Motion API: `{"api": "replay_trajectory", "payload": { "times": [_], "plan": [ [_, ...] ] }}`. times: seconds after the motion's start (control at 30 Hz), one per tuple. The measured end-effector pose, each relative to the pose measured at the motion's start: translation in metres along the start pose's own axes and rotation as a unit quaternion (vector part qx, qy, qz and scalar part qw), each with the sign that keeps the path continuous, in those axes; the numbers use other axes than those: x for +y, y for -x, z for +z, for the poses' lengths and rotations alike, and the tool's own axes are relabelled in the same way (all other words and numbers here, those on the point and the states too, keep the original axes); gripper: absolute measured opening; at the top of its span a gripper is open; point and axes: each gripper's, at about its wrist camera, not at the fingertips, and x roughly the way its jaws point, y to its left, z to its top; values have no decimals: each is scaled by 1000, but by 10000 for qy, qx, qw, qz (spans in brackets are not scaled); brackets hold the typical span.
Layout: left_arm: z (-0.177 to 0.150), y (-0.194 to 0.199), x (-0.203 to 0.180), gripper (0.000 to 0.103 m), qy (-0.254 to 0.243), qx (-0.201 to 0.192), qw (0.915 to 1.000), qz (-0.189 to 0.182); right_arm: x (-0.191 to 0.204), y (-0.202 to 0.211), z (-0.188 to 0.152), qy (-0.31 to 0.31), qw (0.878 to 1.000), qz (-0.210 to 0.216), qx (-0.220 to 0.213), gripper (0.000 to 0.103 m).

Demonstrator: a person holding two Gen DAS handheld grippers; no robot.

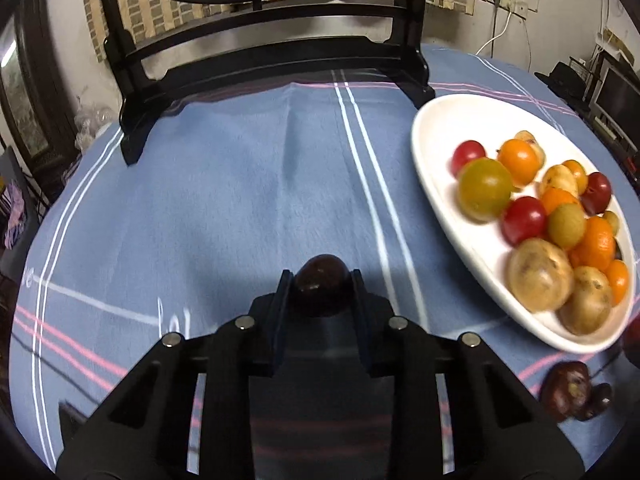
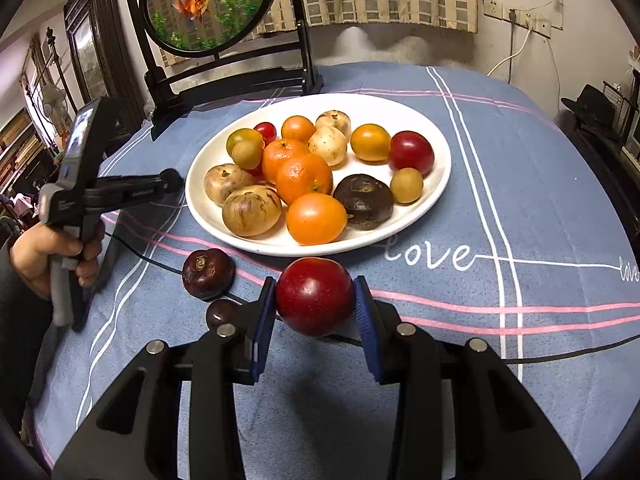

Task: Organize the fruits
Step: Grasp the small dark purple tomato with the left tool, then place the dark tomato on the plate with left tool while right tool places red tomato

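Observation:
My left gripper (image 1: 320,280) is shut on a small dark purple fruit (image 1: 320,286) and holds it over the blue cloth, left of the white plate (image 1: 444,196). My right gripper (image 2: 316,296) is shut on a red plum (image 2: 315,295) just in front of the plate (image 2: 424,216). The plate holds several fruits: oranges (image 2: 304,178), tan round fruits, red tomatoes and a dark mangosteen (image 2: 364,200). A dark mangosteen (image 2: 208,272) and a small dark fruit (image 2: 221,313) lie on the cloth left of my right gripper. The left gripper also shows in the right wrist view (image 2: 172,180), hand-held at the plate's left rim.
A black stand with a round fish picture (image 2: 208,4) stands at the table's far edge, behind the plate; its feet (image 1: 132,144) rest on the cloth. A black cable (image 2: 540,354) runs across the cloth under my right gripper. A wall with sockets is behind.

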Motion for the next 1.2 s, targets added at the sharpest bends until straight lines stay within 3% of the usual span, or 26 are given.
{"api": "replay_trajectory", "payload": {
  "times": [0.37, 0.53, 0.73, 0.77, 0.8, 0.83, 0.87, 0.9, 0.97, 1.2],
  "plan": [
    [-6, 75, -51, 28, -378, -404, 9957, -748, -8, 19, 20, -147, 9973, -287, -655, 39],
    [8, 78, -80, 29, -585, -510, 9928, -909, -5, 7, 49, 232, 9937, -618, -901, 39],
    [27, 55, -108, 29, -756, -448, 9915, -954, -6, -25, 69, 240, 9926, -744, -927, 39],
    [30, 52, -109, 32, -710, -409, 9916, -998, -5, -28, 70, 260, 9929, -715, -911, 39],
    [32, 50, -110, 52, -675, -392, 9918, -1014, -4, -31, 71, 273, 9934, -685, -877, 44],
    [34, 50, -109, 58, -599, -388, 9934, -894, -4, -31, 71, 260, 9935, -677, -877, 52],
    [34, 51, -107, 71, -505, -446, 9953, -688, -5, -27, 70, 208, 9916, -771, -1013, 56],
    [34, 53, -103, 78, -417, -521, 9959, -615, -6, -23, 70, 193, 9914, -713, -1077, 56],
    [33, 58, -100, 80, -428, -552, 9949, -722, -9, -19, 69, 139, 9929, -614, -1013, 56],
    [17, 83, -93, 89, -516, -663, 9947, -593, -18, 2, 52, -176, 9949, -438, -888, 56]
  ]
}}
